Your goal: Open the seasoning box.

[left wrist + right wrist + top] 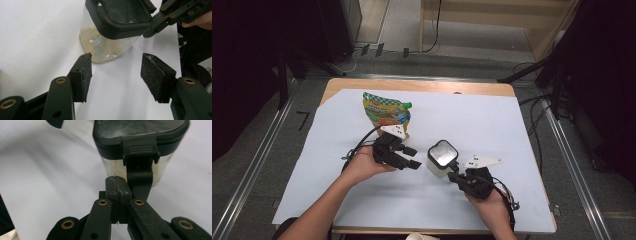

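Note:
A clear square container [442, 157] with a black clip-on lid stands mid-table, with pale beige grains at its bottom [105, 50]. My left gripper [412, 157] lies just left of it, jaws open and empty [116, 72], pointing at its base. My right gripper [453, 176] comes in from the container's near right side and is shut [117, 187] with nothing between the pads. Its tips sit right beside the lid's hanging black latch [138, 172]. The right gripper's tips [152, 27] also appear touching the lid's edge in the left gripper view.
A green and yellow snack bag [387, 114] stands behind the left gripper. A white sheet [492, 120] covers the wooden table. Bare sheet stretches to the right and along the front. Dark stands and cables flank the table on the floor.

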Demonstrator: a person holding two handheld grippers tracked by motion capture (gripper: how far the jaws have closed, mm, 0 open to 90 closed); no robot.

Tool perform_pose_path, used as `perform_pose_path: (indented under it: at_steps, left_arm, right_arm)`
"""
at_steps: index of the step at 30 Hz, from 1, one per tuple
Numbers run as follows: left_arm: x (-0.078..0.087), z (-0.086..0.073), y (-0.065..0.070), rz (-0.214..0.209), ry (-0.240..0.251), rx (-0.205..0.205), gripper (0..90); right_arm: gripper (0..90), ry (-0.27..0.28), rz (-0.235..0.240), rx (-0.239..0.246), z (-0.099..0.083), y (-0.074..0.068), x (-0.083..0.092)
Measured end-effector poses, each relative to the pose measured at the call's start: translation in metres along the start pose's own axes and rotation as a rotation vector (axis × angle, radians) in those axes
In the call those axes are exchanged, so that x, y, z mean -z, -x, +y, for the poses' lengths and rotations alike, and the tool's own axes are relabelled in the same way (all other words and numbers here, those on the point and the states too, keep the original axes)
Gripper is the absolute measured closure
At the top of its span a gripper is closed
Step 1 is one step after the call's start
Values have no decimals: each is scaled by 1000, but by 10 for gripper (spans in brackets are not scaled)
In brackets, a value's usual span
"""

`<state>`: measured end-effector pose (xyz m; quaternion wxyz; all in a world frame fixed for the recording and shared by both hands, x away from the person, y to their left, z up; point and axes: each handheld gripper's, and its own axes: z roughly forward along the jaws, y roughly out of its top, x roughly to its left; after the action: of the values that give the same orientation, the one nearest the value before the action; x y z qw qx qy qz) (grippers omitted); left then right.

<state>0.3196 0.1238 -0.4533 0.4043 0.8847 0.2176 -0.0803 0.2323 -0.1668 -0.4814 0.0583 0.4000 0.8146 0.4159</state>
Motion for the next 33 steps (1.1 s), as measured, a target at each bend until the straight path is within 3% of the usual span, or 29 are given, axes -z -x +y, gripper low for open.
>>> perform_pose_path:
  at_steps: [11,18,23,28,30,33]
  left_arm:
    - [0,0,1,-2,11,-3,431]
    - [-2,1,4,-33,14,-32,430]
    - [-5,3,7,-22,14,-57,437]
    - [-8,7,7,-22,46,-37,429]
    - [-8,8,7,-25,81,-40,435]
    - [-9,10,6,-17,81,-32,439]
  right_arm:
    - [900,7,-52,-35,1,26,14]
    - [900,12,-83,-57,1,41,21]
    - [900,15,-97,-54,5,49,17]
    - [900,1,-114,-33,10,54,13]
    - [900,16,-105,-42,9,54,17]
    - [900,30,-106,-47,8,56,28]
